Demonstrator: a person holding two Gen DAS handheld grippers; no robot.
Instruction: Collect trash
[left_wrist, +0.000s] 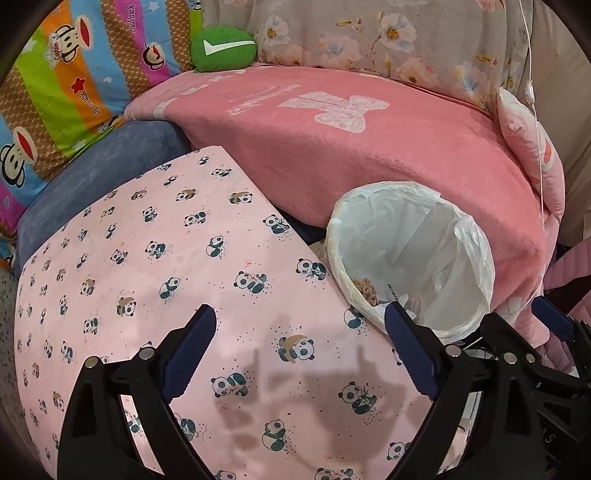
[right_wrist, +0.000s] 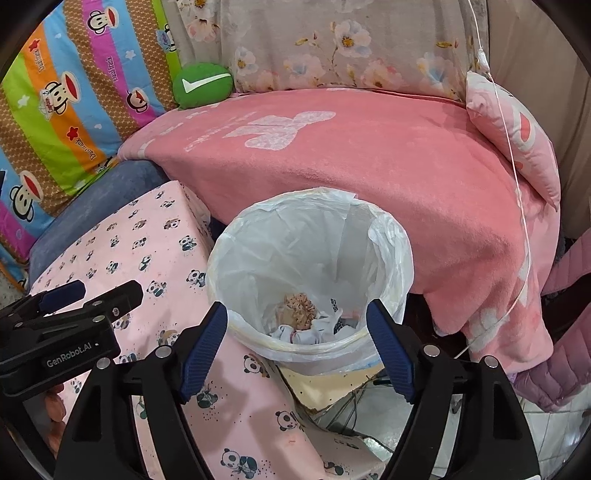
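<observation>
Two grippers are seen with their jaws spread wide and nothing between the pads. The right gripper (right_wrist: 297, 347) is held directly over the bin (right_wrist: 310, 277), pointed down into its mouth, a pose that suits a drop straight into the liner. The left gripper (left_wrist: 301, 354) is held over the tabletop (left_wrist: 147, 258), just beside the bin (left_wrist: 410, 258), with only the panda-print cloth seen under its open jaws. In the right wrist view, the left gripper (right_wrist: 92, 291) is seen from the side, level with the bin's rim.

The bin is set on the floor in the gap between the tabletop and the pink blanket (right_wrist: 369, 155), probably so that it can be reached from the tabletop's edge. It is lined with a thin white bag (right_wrist: 388, 236), whose edge is folded over the rim so the liner is kept open and in place.

Some trash (right_wrist: 301, 314) is seen at the bottom of the bin: a brownish, crumbly lump lying on crumpled white scraps, with a small dark printed bit beside them. The bin is far from full. No loose trash is visible on the tabletop in either view, so the collecting is judged to be near its end, or done.
</observation>
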